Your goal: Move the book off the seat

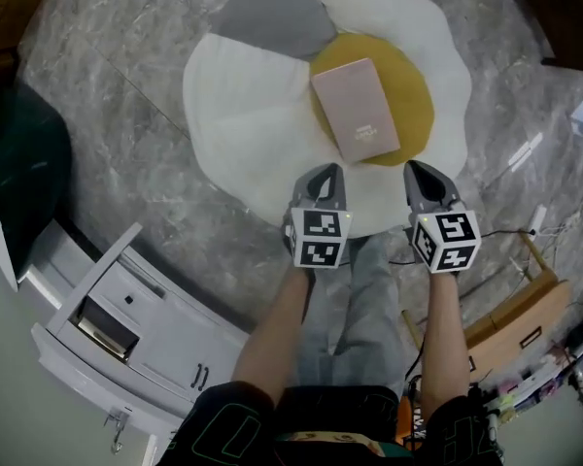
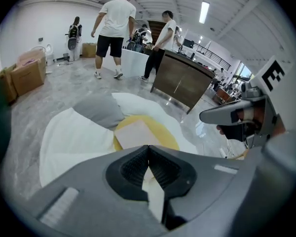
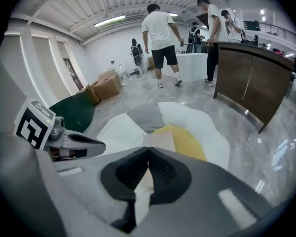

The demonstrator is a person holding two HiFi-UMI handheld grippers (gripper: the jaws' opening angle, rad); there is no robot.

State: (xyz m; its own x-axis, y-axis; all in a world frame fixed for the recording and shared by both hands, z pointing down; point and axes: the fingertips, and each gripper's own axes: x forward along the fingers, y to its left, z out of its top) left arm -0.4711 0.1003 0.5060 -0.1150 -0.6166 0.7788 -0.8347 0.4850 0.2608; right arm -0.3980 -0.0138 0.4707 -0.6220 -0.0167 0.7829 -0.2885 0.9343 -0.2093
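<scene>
A pale pink book (image 1: 356, 108) lies flat on the yellow middle of a fried-egg-shaped floor seat (image 1: 243, 115), beside a grey cushion (image 1: 270, 13). Both grippers hover side by side over the seat's near edge, short of the book and not touching it. My left gripper (image 1: 325, 172) is shut with nothing in it, and so is my right gripper (image 1: 417, 169). In the left gripper view the book (image 2: 138, 134) shows just past the closed jaws (image 2: 148, 150). The right gripper view shows the book (image 3: 161, 141) beyond its closed tips (image 3: 148, 152).
A white drawer unit (image 1: 117, 309) stands at the lower left, a dark green object (image 1: 24, 163) at the left, and a cardboard box (image 1: 520, 318) with cables at the lower right. Further off, people (image 2: 113, 28) stand by a brown counter (image 2: 180, 80).
</scene>
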